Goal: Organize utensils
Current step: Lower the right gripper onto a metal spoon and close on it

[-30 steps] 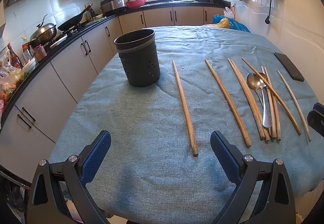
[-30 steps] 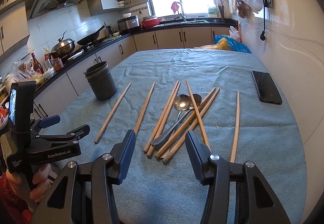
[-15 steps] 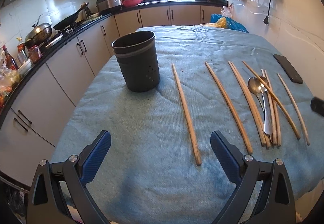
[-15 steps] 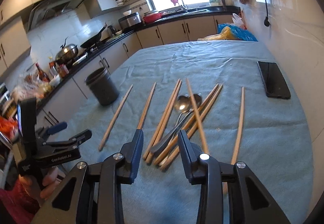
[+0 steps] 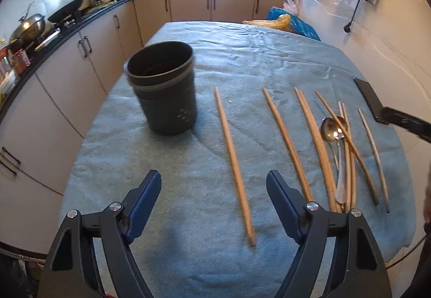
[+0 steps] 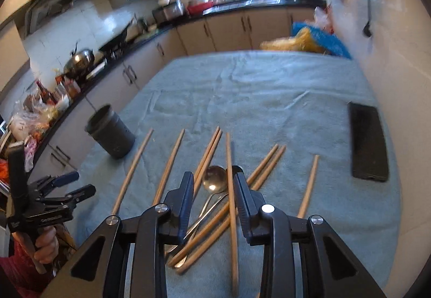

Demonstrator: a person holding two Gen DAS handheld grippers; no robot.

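- The right gripper [image 6: 213, 191] hangs over the pile of chopsticks [image 6: 204, 237] on the bench [image 6: 269, 98]; its fingers [image 6: 187, 190] have just been closing and stand narrow, apart from the one chopstick [image 6: 231, 206] that runs between them.
- A spoon [image 6: 214, 178] lies in the pile, its bowl showing between the fingers.
- Left of the pile lie two single chopsticks, and beyond them stands the holder [image 6: 110, 130].
- Right of the pile lies another chopstick, then a phone [image 6: 367, 141].
- Far left of the pile, a hand [image 6: 48, 242] holds the left gripper [image 6: 72, 184].
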